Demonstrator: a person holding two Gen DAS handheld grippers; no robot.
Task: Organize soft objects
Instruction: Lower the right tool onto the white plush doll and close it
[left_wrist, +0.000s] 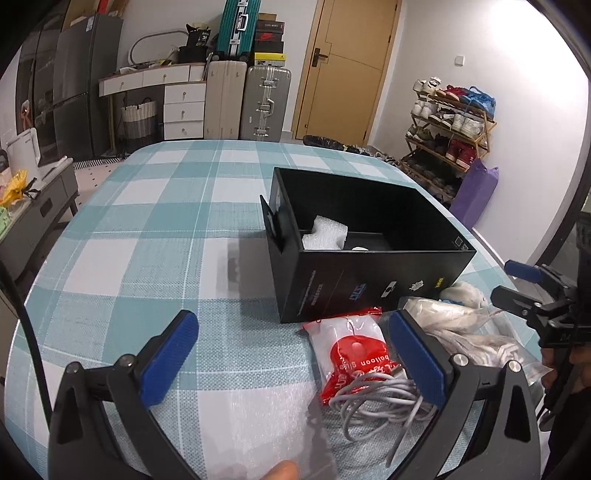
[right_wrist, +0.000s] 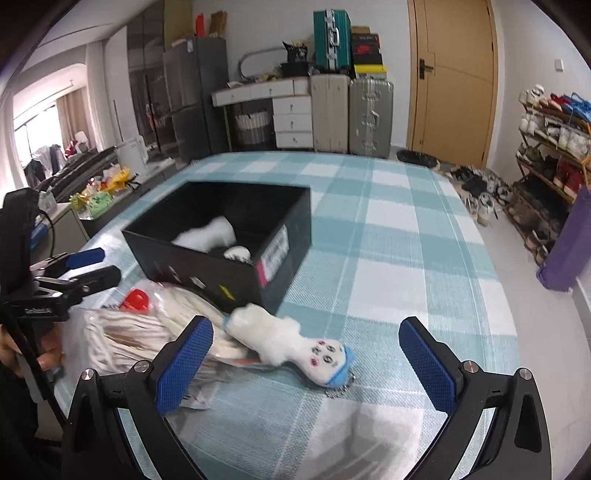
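A black box stands open on the checked cloth, with white foam inside it. Just in front of it lie a red-and-white packet, a grey coiled cable and a clear bag of white cords. My left gripper is open, and the packet sits by its right finger. In the right wrist view a white plush doll with a blue cap lies between the fingers of my open right gripper, untouched. The box and the bag of cords are beyond it.
The table's teal checked cloth stretches bare to the left and behind the box. Suitcases, white drawers and a door line the far wall. A shoe rack stands at the right. A fingertip shows at the bottom edge.
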